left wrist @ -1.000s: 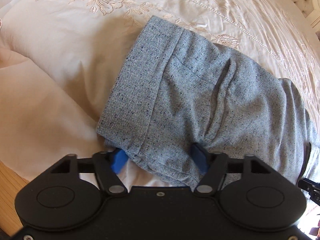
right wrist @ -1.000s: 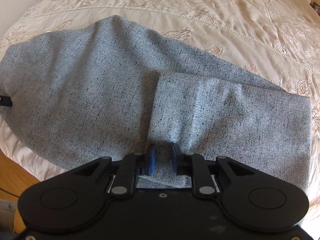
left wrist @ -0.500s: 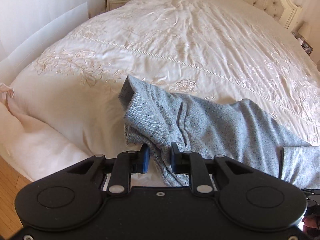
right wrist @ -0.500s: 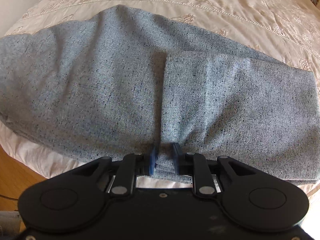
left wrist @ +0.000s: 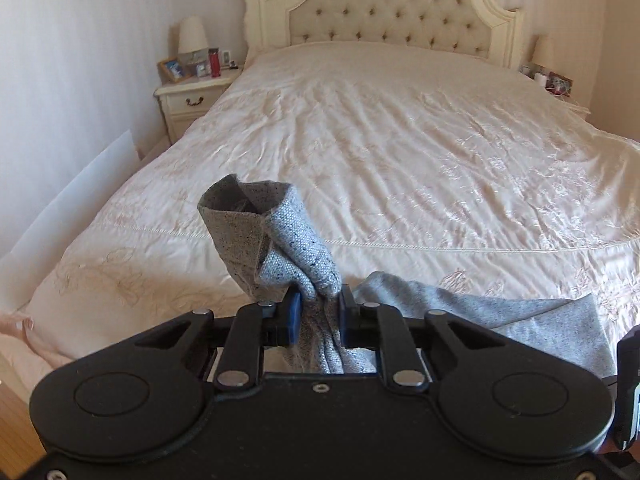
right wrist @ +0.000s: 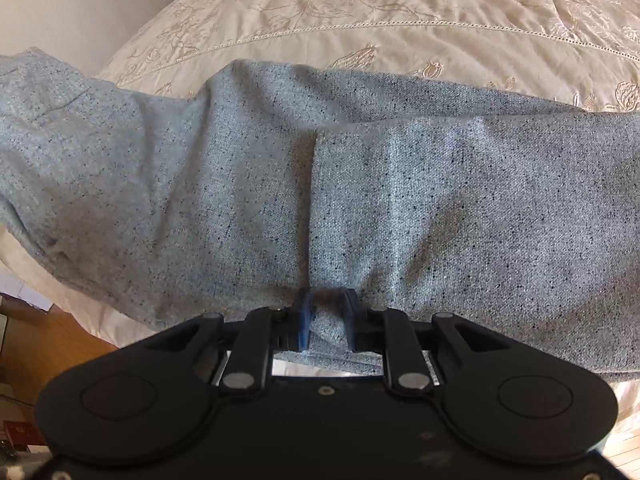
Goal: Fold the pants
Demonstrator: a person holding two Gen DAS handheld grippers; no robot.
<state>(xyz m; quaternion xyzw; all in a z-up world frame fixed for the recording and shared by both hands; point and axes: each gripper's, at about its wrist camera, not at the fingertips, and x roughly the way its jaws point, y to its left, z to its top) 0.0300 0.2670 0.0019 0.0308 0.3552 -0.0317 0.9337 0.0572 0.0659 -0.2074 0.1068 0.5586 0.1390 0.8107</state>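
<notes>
The grey speckled pants [left wrist: 280, 240] lie along the near edge of the bed. My left gripper [left wrist: 319, 304] has one end bunched between its blue pads, and its jaws are still closing on the cloth. That end is lifted above the bed, and its cuffed opening stands up past the fingers. In the right wrist view the pants [right wrist: 400, 200] spread flat across the cover, with a folded edge running down the middle. My right gripper [right wrist: 326, 308] pinches the near hem at that edge, its jaws tightening on the cloth.
The cream embroidered bed cover [left wrist: 400, 140] reaches back to a tufted headboard [left wrist: 384, 12]. A nightstand [left wrist: 192, 96] with a lamp and small items stands at the far left, another nightstand [left wrist: 556, 84] at the far right. A white board [left wrist: 80, 200] leans on the left wall. Wooden floor [right wrist: 60, 340] shows below.
My left gripper closed on the pants' end and lifted it off the bed, tilting up so the headboard shows. The right gripper kept its grip and shifted a little along the hem.
</notes>
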